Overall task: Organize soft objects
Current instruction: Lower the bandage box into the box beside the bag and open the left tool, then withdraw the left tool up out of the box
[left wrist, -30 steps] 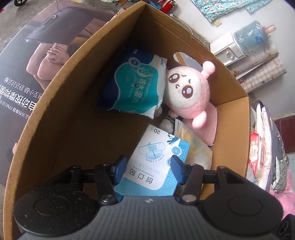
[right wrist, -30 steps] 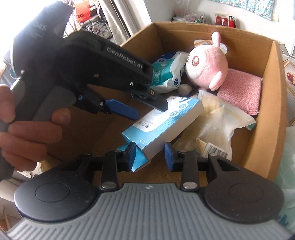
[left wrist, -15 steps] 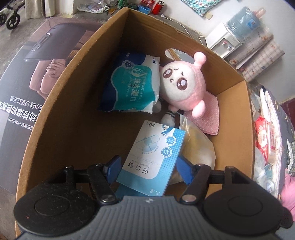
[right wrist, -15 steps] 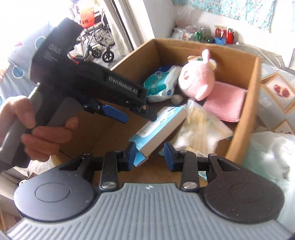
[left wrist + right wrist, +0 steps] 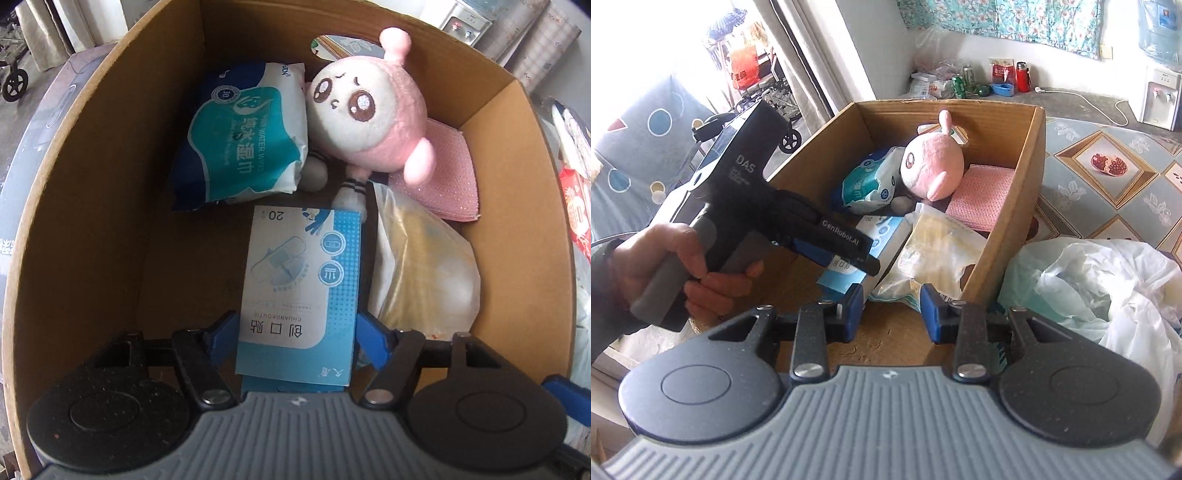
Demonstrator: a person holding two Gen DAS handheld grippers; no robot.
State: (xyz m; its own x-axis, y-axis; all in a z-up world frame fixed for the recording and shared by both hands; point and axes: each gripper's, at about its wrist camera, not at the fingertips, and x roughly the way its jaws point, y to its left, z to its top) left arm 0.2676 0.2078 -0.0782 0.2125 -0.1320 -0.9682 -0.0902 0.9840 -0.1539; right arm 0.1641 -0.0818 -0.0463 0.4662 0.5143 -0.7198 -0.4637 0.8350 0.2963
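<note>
While the left tongs stand over the near half of the carton, their blue pads sit on either side of the plaster box with a sliver of gap visible on each flank; the jaws read as parted and not pressing, so the box appears released onto the carton floor. From the right wrist view the left tongs' black fingers still overlap the box's near end. The right tongs hang outside the carton's near wall, jaws partly apart with nothing between them.

Relative to the carton: the wipes pack lies against the far-left wall, the plush leans in the far middle, the pink cloth sits at the far-right corner under the plush, and a clear bag fills the right side, touching the plaster box. A loose plastic bag lies outside, right of the carton.

Risks, as judged:
- Withdrawal of the left tongs at a tilt could catch the box's edge on a pad and drag or flip it.
- The box's right edge rests against the clear bag; the bag may spring back and shift it.
- The right tongs, close to the near wall, could knock the carton if swung inward.
</note>
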